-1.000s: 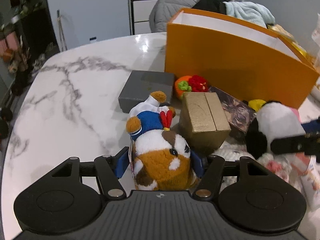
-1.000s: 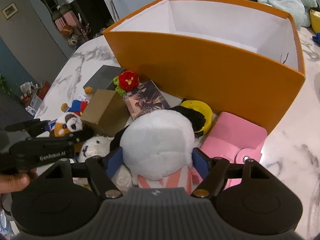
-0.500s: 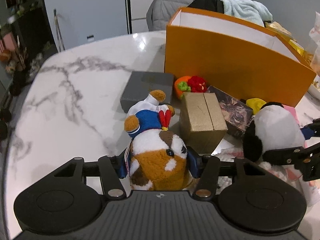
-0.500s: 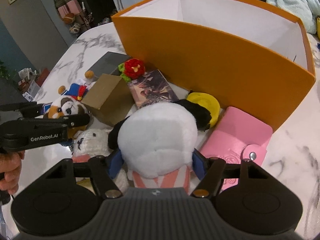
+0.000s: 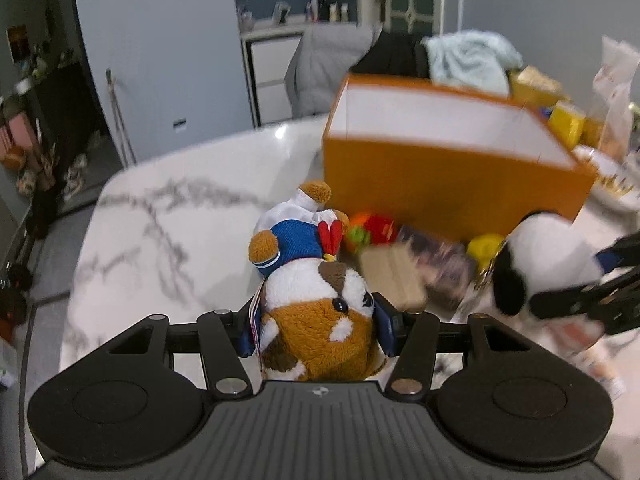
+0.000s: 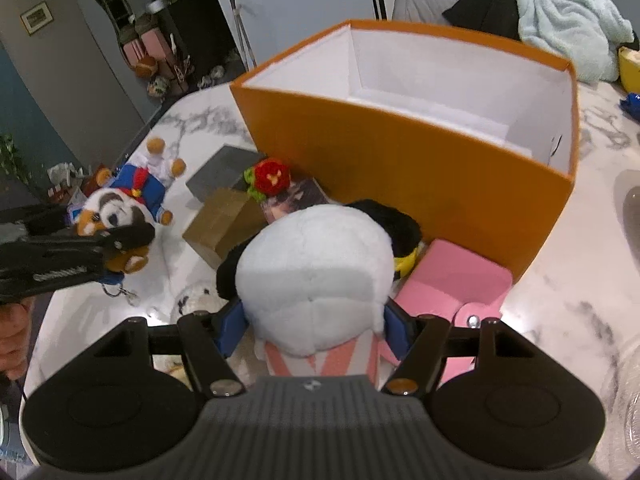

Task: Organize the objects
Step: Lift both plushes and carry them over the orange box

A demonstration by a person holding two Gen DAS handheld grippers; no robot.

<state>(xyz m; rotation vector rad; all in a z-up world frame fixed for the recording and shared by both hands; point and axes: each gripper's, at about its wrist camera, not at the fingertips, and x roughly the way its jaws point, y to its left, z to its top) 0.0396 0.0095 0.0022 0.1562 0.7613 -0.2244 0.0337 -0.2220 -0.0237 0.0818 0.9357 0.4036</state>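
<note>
A brown-and-white plush dog (image 5: pixel 320 304) in a blue sailor suit sits between the blue pads of my left gripper (image 5: pixel 318 334), which is shut on its body and holds it above the marble table (image 5: pixel 160 248). My right gripper (image 6: pixel 315 330) is shut on a white plush panda (image 6: pixel 316 264) with black ears, also held off the table. An open orange box (image 6: pixel 400 152) with a white inside stands just beyond both toys. In the left wrist view the panda (image 5: pixel 548 252) hangs at the right, level with the dog.
In front of the box lie a gold carton (image 6: pixel 224 220), a grey box (image 6: pixel 224 172), a red crochet flower (image 6: pixel 272 174), a dark booklet (image 6: pixel 296 200), a pink case (image 6: pixel 456 280) and a small white plush (image 6: pixel 196 300). A hand (image 6: pixel 12 336) shows at the left.
Both grippers have narrowed onto their plush toys and risen, the left more than the right. The dog and the panda now hang above the table.
</note>
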